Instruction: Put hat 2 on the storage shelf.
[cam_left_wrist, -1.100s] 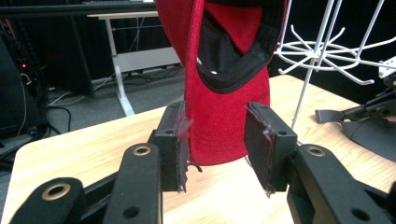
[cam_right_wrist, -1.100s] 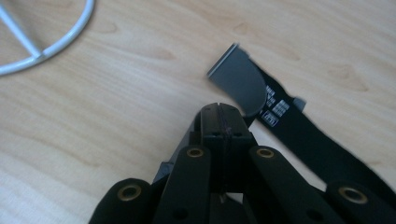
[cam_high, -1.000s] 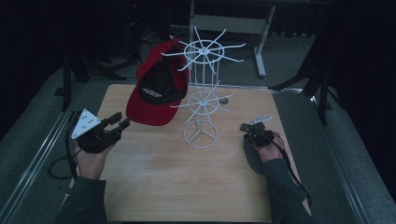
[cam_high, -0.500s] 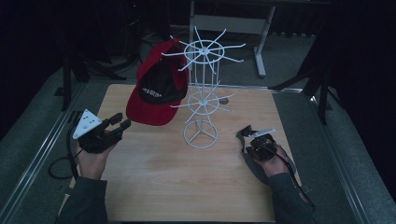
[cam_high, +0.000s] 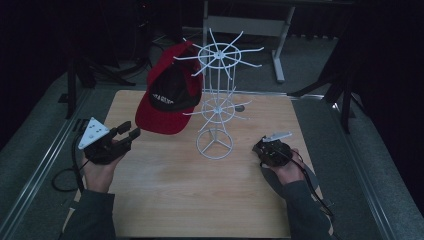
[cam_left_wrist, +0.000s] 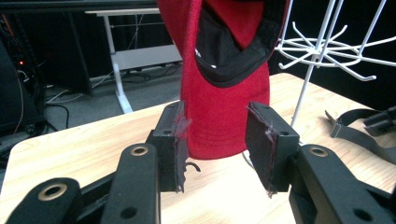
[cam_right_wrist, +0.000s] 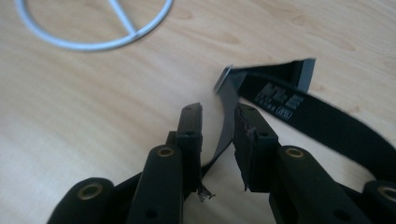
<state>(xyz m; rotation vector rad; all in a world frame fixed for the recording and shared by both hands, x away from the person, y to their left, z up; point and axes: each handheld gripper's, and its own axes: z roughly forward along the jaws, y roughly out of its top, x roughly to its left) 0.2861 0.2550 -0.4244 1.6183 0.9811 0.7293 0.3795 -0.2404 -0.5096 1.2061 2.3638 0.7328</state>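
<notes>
A red cap with a black front panel (cam_high: 167, 100) hangs from an upper arm of the white wire rack (cam_high: 216, 95) at mid-table. My left gripper (cam_high: 129, 130) hovers left of the cap, open and holding nothing. In the left gripper view the cap's red brim (cam_left_wrist: 229, 93) hangs just beyond the open jaws of that gripper (cam_left_wrist: 217, 114). My right gripper (cam_high: 267, 146) sits right of the rack's ring base. A black strap (cam_right_wrist: 299, 107) runs between its narrowly parted jaws (cam_right_wrist: 217, 109), resting against one jaw with a gap to the other.
The rack's ring base (cam_right_wrist: 93, 42) stands on the wooden table (cam_high: 175, 200), close ahead of the right gripper. The strap (cam_left_wrist: 355, 126) also lies on the table beyond the rack. A metal desk frame (cam_high: 280, 45) stands behind the table, in the dark.
The right hand has drifted slightly toward the near edge and turned, and the pale strap end has shifted with it. The left gripper and the cap have stayed put.
</notes>
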